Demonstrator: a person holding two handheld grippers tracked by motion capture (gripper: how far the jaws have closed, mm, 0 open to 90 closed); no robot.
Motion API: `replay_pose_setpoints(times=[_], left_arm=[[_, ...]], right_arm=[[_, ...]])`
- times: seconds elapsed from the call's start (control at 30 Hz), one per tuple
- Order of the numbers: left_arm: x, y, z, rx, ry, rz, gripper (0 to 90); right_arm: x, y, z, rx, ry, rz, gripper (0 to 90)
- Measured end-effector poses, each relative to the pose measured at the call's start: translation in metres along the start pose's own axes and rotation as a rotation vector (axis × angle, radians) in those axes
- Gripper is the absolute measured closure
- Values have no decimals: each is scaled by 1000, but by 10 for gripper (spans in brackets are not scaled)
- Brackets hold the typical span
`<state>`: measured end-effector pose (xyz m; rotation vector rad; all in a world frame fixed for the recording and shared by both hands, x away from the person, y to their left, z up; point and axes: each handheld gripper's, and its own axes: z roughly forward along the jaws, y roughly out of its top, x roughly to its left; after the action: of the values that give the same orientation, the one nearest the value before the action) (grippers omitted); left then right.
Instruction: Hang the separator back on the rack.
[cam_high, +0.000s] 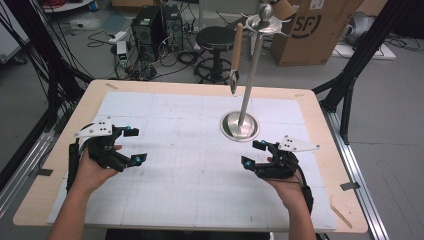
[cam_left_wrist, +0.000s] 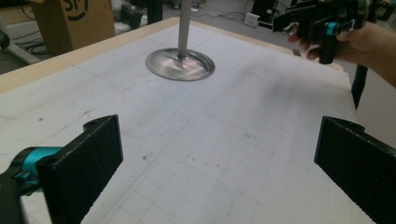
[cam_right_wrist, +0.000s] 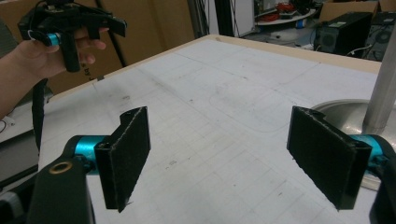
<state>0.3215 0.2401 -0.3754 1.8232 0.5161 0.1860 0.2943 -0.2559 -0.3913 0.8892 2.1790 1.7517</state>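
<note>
- While the person leans in from the near edge of the table (cam_high: 60, 150), each hand holds a gripper above the white gridded mat (cam_high: 190, 165), one on either side.
- On the person's left, the left gripper (cam_high: 134, 146) hovers over the mat with its jaws spread wide and nothing between them; its own view shows only bare mat between the two black pads (cam_left_wrist: 93, 163).
- Over on the right, the right gripper (cam_high: 253, 153) is likewise wide open and empty, its ridged pads (cam_right_wrist: 128, 154) well apart, with the mat visible through the gap.
- Both grippers point inward toward each other, well apart across the middle of the mat.
- A metal stand (cam_high: 248, 80) rises from a round shiny base (cam_high: 240, 126) on the far right part of the mat, its pole leaning a little and topped by a ball and arms.
- A utensil with a wooden handle (cam_high: 236, 55) hangs from the top of the stand, its metal end dangling free beside the pole.
- That base sits just beyond the right gripper, near it but not touching; in the right gripper view the pole stands just past the right-hand pad.
- Behind the table I can see a black stool (cam_high: 216, 40), computer towers (cam_high: 157, 27), a cardboard box (cam_high: 315, 30) and loose cables on the floor.
</note>
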Motion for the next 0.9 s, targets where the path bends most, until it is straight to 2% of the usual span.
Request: replay_pose_setpoints(times=[0.1,0.23,0.57,0.9], left_arm=[[2,-3,-1,-5,15,-4,16],[2,-2,-5,-36,4,-9,16],[3,-1,-12,-61,-1,-15,16],[2,-2,-12,-51,-2,-9,16]], right_arm=[[0,0,1,4,-2,-7,200],[0,-1,3,16,-3,-11,198],[2,-1,3,22,-5,-18,195],[2,-1,4,30,-3,-18,185]])
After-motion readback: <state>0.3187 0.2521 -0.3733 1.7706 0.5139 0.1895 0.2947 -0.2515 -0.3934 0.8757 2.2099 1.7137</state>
